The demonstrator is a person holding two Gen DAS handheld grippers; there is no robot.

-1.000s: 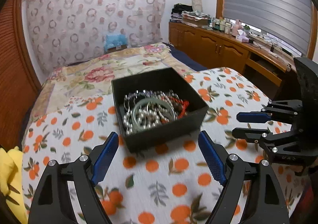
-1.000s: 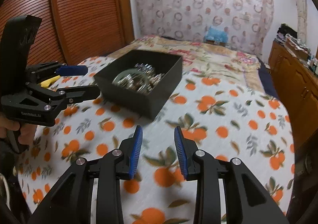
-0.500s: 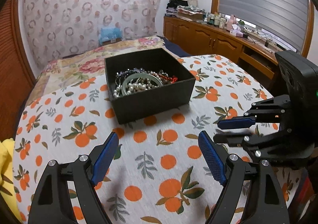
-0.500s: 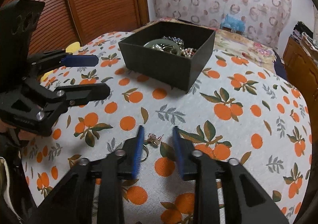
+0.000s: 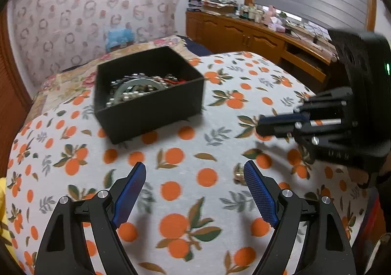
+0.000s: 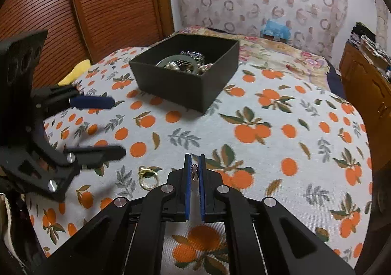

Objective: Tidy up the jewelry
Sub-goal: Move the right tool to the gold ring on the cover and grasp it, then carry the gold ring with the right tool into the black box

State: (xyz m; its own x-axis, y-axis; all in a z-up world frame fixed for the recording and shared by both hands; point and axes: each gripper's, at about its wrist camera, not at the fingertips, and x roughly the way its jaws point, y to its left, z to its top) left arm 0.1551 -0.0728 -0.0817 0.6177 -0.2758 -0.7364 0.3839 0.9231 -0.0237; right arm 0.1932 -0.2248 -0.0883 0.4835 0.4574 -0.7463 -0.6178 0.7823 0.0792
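Since a second ago your right gripper (image 6: 194,172) has been closing onto a small dark-stoned ring (image 6: 194,169); your left gripper (image 5: 194,192) gapes empty; the gold ring (image 6: 148,178) on the orange-print cloth's (image 6: 281,153) near edge and the black jewelry box (image 6: 185,84) await.

Soft, even indoor light; fisheye bends the edges into dark corners, with motion blur throughout.

White woven tablecloth (image 6: 281,109) printed with orange fruit and green leaves. On it, matte black square cardboard box (image 6: 171,84) of silver beads and a pale green bangle (image 5: 129,84). Near the box, gold metal ring (image 6: 147,179); blue-padded black plastic grippers.
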